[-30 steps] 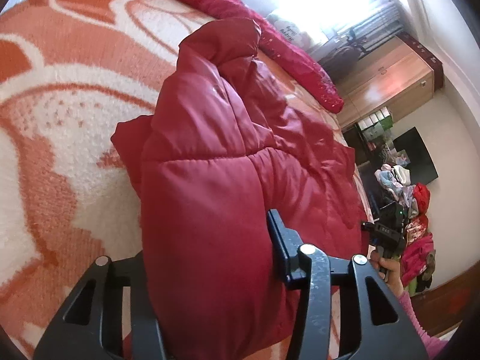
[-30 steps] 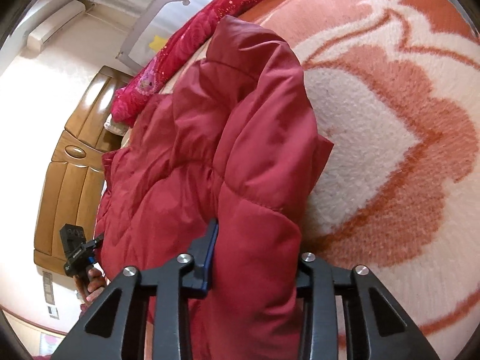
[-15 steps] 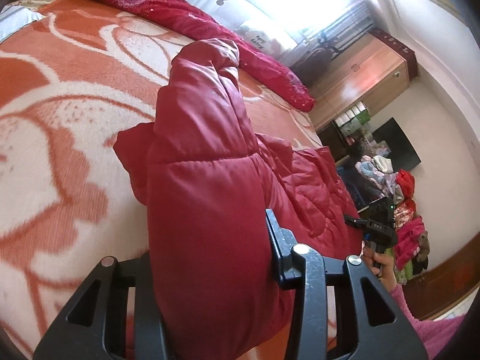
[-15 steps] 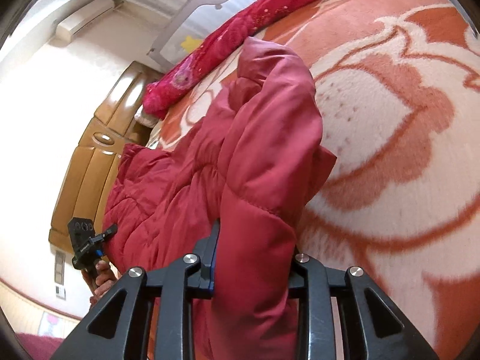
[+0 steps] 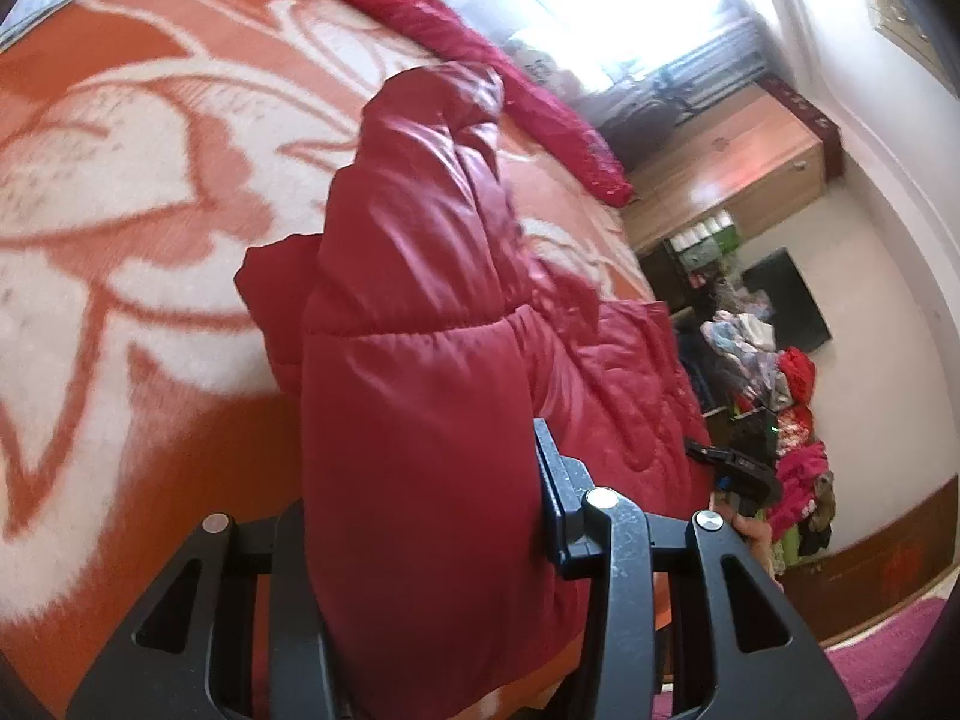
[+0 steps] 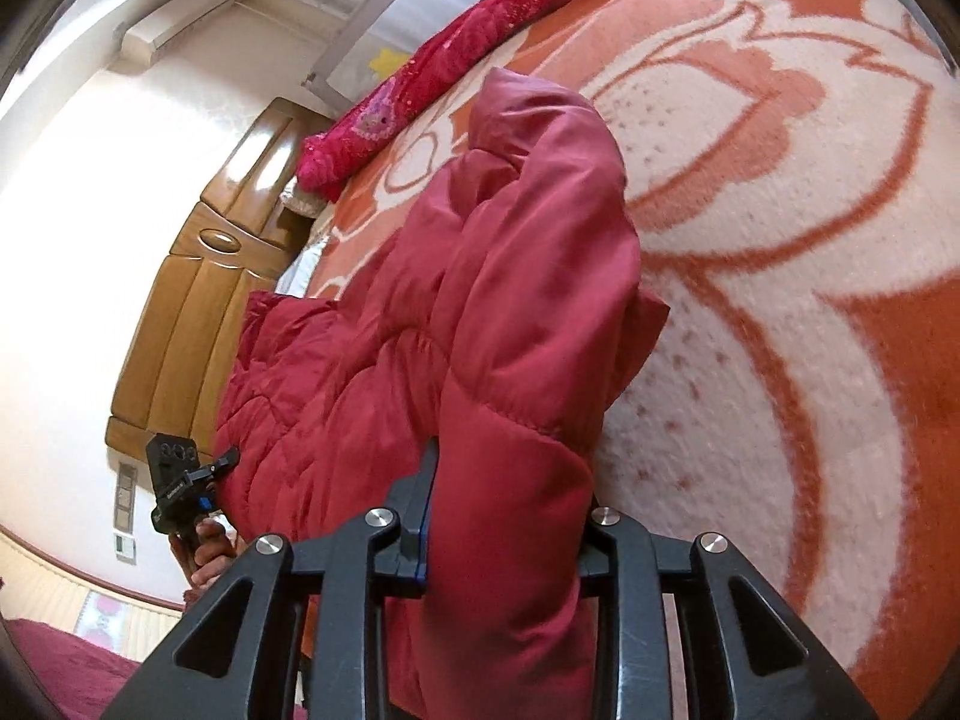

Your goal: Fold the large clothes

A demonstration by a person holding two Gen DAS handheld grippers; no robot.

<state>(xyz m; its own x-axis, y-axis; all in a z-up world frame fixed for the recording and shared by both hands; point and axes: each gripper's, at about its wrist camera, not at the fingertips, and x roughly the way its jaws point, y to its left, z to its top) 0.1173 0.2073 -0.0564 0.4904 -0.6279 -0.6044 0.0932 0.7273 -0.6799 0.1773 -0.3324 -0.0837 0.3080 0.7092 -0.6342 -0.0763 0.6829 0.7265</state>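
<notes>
Left wrist view: left gripper (image 5: 420,546) clamped on a thick padded edge of the red puffer jacket (image 5: 420,312), fabric bulging between the jaws and lifted clear of the orange-and-white floral blanket (image 5: 120,192). Rest of the garment draped rightward toward the bed's near edge, where the right gripper (image 5: 735,471) appears, small, at the jacket's far side. Red bolster (image 5: 480,60) well apart along the far side; wardrobe (image 5: 738,180) and clothes pile (image 5: 774,372) beyond the bed. Right wrist view: right gripper (image 6: 504,540) likewise closed on a bulky fold of the jacket (image 6: 510,300), raised above the blanket (image 6: 780,240); wooden headboard (image 6: 198,300) to the left. Judgement: both held edges best carried level and together, laid down evenly before release, padding pressed flat. Broad open blanket ahead for landing; near bed edge a slip risk for trailing fabric.
</notes>
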